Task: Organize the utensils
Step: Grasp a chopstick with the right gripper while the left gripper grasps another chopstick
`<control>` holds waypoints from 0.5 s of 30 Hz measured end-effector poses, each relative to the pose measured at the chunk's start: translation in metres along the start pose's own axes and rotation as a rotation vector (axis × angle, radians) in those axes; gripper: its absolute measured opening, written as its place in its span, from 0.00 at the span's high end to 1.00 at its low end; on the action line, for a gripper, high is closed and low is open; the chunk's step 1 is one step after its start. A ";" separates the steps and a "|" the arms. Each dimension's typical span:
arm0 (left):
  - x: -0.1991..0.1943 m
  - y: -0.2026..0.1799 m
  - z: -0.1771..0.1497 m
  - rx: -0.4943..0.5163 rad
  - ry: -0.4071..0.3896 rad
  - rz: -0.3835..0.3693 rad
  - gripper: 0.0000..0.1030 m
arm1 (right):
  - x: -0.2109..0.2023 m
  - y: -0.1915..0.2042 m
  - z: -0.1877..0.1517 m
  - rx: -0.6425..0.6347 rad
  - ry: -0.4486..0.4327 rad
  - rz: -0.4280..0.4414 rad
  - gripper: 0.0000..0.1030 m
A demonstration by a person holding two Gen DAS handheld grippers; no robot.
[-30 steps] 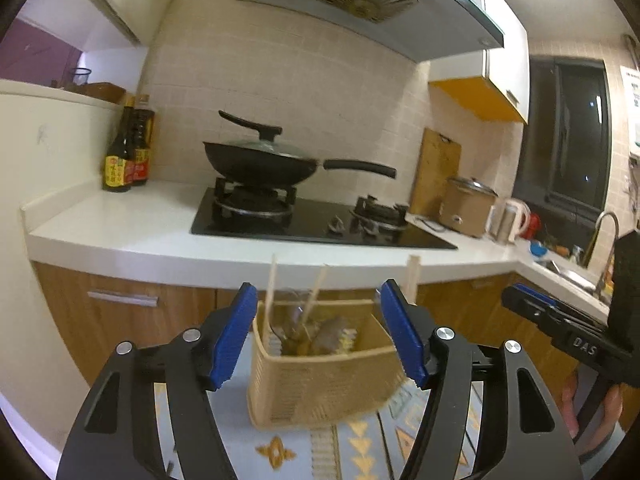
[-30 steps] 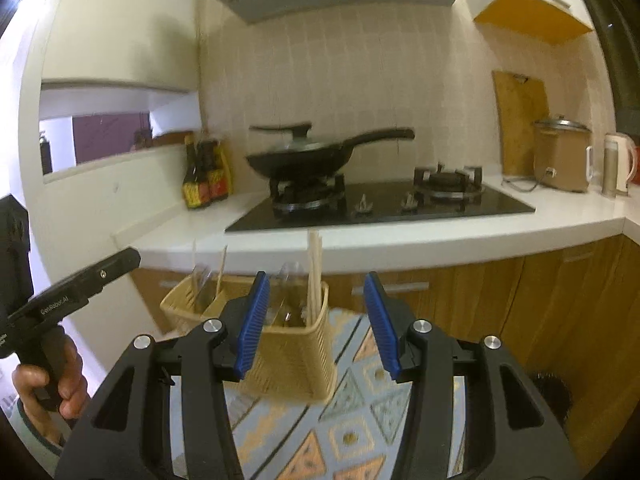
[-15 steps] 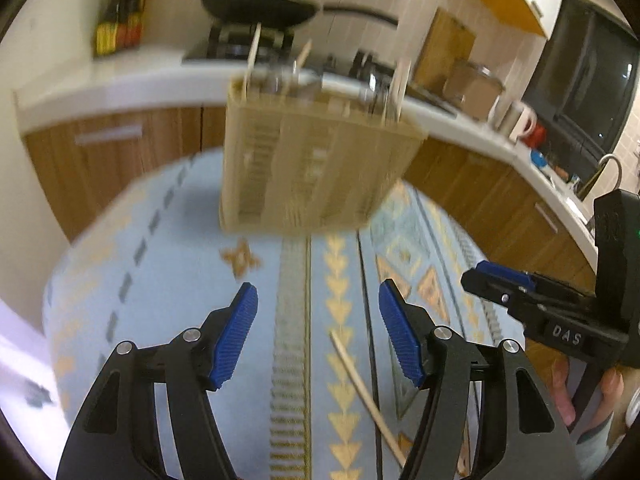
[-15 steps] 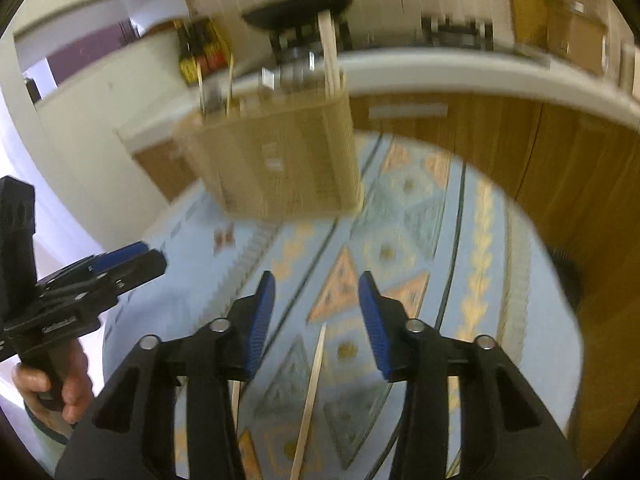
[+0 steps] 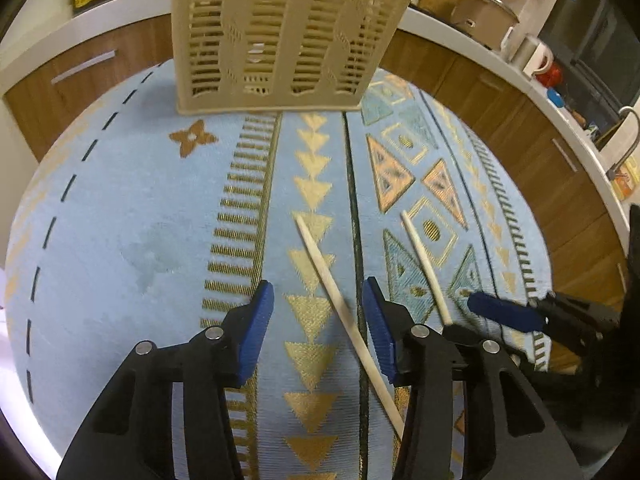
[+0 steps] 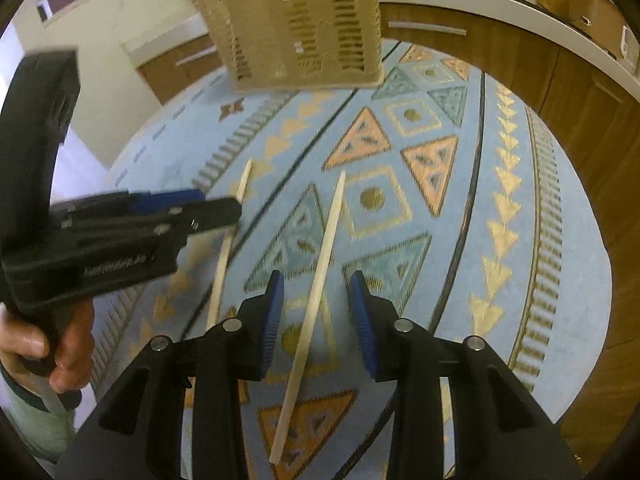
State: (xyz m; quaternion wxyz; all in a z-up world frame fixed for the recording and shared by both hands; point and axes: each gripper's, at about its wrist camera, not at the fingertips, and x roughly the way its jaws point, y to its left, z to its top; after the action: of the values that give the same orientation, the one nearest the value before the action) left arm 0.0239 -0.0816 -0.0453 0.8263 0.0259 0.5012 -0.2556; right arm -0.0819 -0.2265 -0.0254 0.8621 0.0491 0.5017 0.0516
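Chopsticks, two, lie on rug near basket [image 5: 280, 36]: one [image 5: 344, 316] is straddled by L gripper [image 5: 316, 320], other [image 6: 316, 276] by R gripper [image 6: 316, 312]. Both jaws have just been closing, neither yet touching; a two-handed pickup is presumably intended.

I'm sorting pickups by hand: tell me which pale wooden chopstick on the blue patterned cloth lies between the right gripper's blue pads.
The pale wooden chopstick crossing the teal triangle, between the right gripper pads, untouched. The other chopstick lies nearer the left gripper.

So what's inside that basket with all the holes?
In the right wrist view, thin stick tops poke above the basket rim. Through its slots only pale and dark bits show; the walls hide the rest of the contents.
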 end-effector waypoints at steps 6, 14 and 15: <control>0.002 -0.025 -0.009 0.078 -0.023 0.114 0.57 | 0.004 0.024 -0.014 -0.143 -0.036 -0.154 0.86; -0.002 -0.021 -0.013 0.092 -0.050 0.151 0.92 | -0.002 -0.007 -0.012 -0.012 -0.040 -0.018 0.96; -0.003 -0.018 -0.013 0.086 -0.055 0.147 0.92 | -0.003 -0.010 -0.010 -0.001 -0.046 -0.026 0.96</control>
State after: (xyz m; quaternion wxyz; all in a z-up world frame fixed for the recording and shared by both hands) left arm 0.0038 -0.0924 -0.0452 0.8546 0.0909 0.4634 -0.2160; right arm -0.0918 -0.2362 -0.0293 0.8741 0.0433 0.4822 0.0396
